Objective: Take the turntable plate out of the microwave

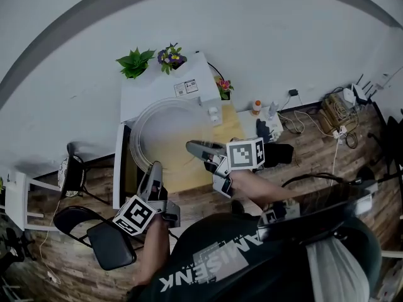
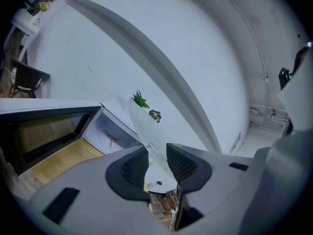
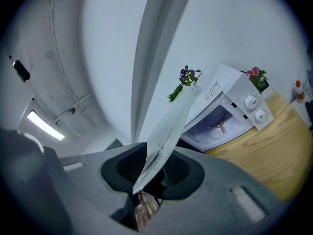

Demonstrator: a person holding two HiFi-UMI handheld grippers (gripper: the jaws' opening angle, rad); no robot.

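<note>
The clear glass turntable plate [image 1: 165, 133] is held in the air in front of the white microwave [image 1: 165, 88], outside its cavity. My left gripper [image 1: 154, 167] is shut on the plate's near left rim. My right gripper [image 1: 191, 146] is shut on its near right rim. In the left gripper view the plate [image 2: 145, 126] runs edge-on between the dark pads of that gripper [image 2: 157, 163]. The right gripper view shows the plate [image 3: 170, 124] tilted up out of that gripper [image 3: 151, 168]. The microwave cavity [image 3: 220, 127] shows only its rotor.
The microwave door [image 1: 119, 163] hangs open to the left over the wooden table [image 1: 189, 172]. Potted plants [image 1: 135, 61] stand on the microwave. A black chair [image 1: 107, 241] is at the lower left. Bottles [image 1: 256, 107] and cables [image 1: 334, 121] lie to the right.
</note>
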